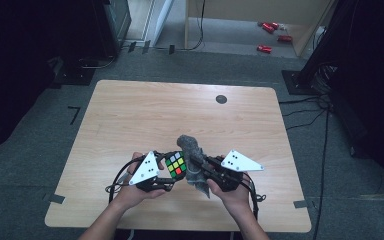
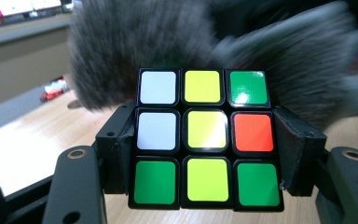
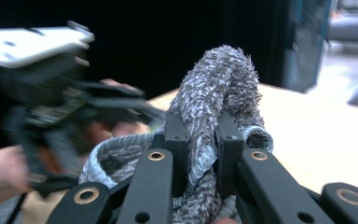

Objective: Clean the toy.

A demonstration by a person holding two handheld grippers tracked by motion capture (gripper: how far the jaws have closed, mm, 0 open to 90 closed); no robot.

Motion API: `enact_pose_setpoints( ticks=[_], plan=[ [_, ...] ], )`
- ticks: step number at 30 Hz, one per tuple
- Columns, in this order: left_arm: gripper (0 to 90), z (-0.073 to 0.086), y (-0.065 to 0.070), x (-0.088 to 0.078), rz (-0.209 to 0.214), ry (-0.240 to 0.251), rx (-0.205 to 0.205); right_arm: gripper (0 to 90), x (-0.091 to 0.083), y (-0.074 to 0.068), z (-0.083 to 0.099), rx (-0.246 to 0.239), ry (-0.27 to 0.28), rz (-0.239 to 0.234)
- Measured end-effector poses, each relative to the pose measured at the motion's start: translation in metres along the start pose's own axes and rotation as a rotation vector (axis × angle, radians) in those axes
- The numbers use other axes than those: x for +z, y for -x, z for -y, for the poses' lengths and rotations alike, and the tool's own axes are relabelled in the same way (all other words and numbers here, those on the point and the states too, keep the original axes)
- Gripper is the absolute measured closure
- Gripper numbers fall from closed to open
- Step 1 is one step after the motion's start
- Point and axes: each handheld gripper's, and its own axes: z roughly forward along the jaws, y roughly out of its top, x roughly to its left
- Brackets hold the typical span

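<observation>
Cloth [image 1: 194, 162], grey and shaggy, hung bunched in the right claw [image 1: 203, 165], whose jaws pinched a fold at lower centre of the high view, just above the table [image 1: 130, 115]. Beside it, touching or nearly so, the puzzle cube [image 1: 175, 165] sat clamped between the jaws of the left claw [image 1: 170, 167], side faces pressed, its yellow-centred face turned up to the camera; the grip apparently steadied the cube for wiping. Both items were held near the table's lower edge. Broad bare wood lay toward the upper frame, a small dark disc [image 1: 221, 99] its sole occupant.
</observation>
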Motion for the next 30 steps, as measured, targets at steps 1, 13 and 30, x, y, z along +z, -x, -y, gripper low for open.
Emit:
enact_pose_setpoints(
  ticks=[1,13,30],
  plan=[
    [35.2,-0.001,-0.001,0.0,-0.003,0.003,-0.01,80.7,0.001,0.004,0.003,0.014,-0.024,0.023],
    [35.3,0.0,0.0,0.003,-0.023,-0.035,0.005,81.0,0.003,-0.003,0.0,0.021,-0.031,-0.016],
    [35.2,0.002,0.0,0.007,-0.034,-0.061,-0.014,80.8,0.002,0.004,0.004,0.066,-0.066,0.006]
  ],
)
